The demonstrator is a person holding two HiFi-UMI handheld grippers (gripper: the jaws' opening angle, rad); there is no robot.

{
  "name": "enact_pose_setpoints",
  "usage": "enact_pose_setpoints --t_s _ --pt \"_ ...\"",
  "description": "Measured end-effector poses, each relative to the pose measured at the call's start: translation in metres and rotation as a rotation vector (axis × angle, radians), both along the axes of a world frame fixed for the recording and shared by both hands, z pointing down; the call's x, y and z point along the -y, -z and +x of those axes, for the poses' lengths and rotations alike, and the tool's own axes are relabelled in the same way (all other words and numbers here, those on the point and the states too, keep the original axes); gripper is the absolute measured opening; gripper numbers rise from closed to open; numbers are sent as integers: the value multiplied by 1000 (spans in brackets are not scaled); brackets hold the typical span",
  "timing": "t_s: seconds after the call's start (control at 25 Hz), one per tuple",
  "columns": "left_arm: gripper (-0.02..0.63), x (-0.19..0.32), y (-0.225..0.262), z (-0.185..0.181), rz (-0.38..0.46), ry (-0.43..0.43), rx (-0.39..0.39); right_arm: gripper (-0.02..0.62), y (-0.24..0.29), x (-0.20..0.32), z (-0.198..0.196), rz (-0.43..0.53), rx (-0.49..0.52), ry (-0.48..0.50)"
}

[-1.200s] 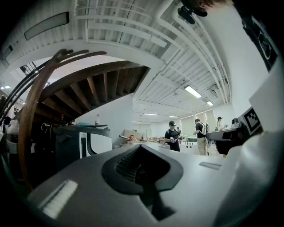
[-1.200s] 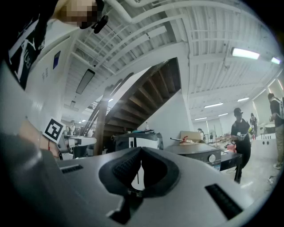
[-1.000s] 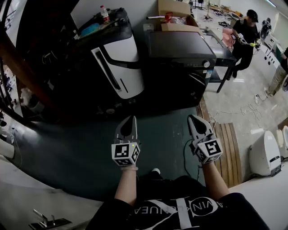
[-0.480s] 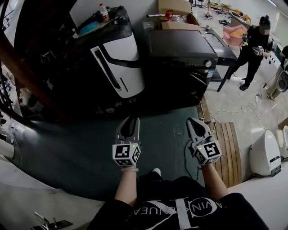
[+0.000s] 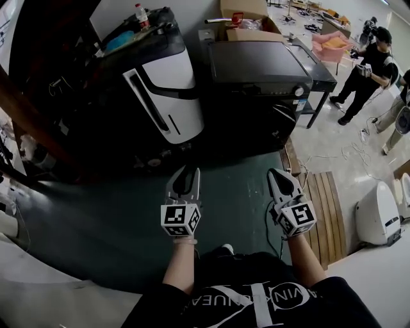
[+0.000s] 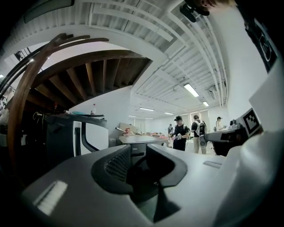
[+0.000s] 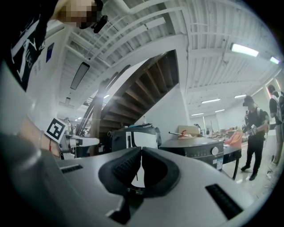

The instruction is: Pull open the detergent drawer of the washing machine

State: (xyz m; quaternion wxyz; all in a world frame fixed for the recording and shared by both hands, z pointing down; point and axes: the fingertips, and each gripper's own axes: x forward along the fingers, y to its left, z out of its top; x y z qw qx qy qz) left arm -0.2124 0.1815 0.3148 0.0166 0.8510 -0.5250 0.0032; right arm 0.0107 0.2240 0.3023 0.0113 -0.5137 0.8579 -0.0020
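Left gripper (image 5: 184,174) sits near-centre over the dark green floor mat (image 5: 115,218), jaws opening with a clear gap and nothing between them. The right gripper (image 5: 277,173) is just to its right, jaws closed tip to tip, empty. Washing machine (image 5: 256,64) is the dark unit far centre-right, knob (image 5: 298,91) at the right end of its front panel, well apart from both grippers, which aim toward it. Can't make out the detergent drawer on the dark front; black-and-white appliance (image 5: 163,90) stands just left of the machine, cardboard box (image 5: 246,13) behind it.
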Motion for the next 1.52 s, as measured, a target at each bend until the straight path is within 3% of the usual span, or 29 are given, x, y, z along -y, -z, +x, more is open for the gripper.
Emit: enact_pose_setpoints --t_s 0.28,0.6,1.52 --pt "94 19 -14 -4 -37 -26 -8 14 -14 12 -9 -41 8 -44" --pt "94 46 -23 17 -58 -41 -29 14 -24 44 3 -61 15 -51" --pt "94 195 -55 68 -124 32 -21 14 -52 218 31 -100 -48 120"
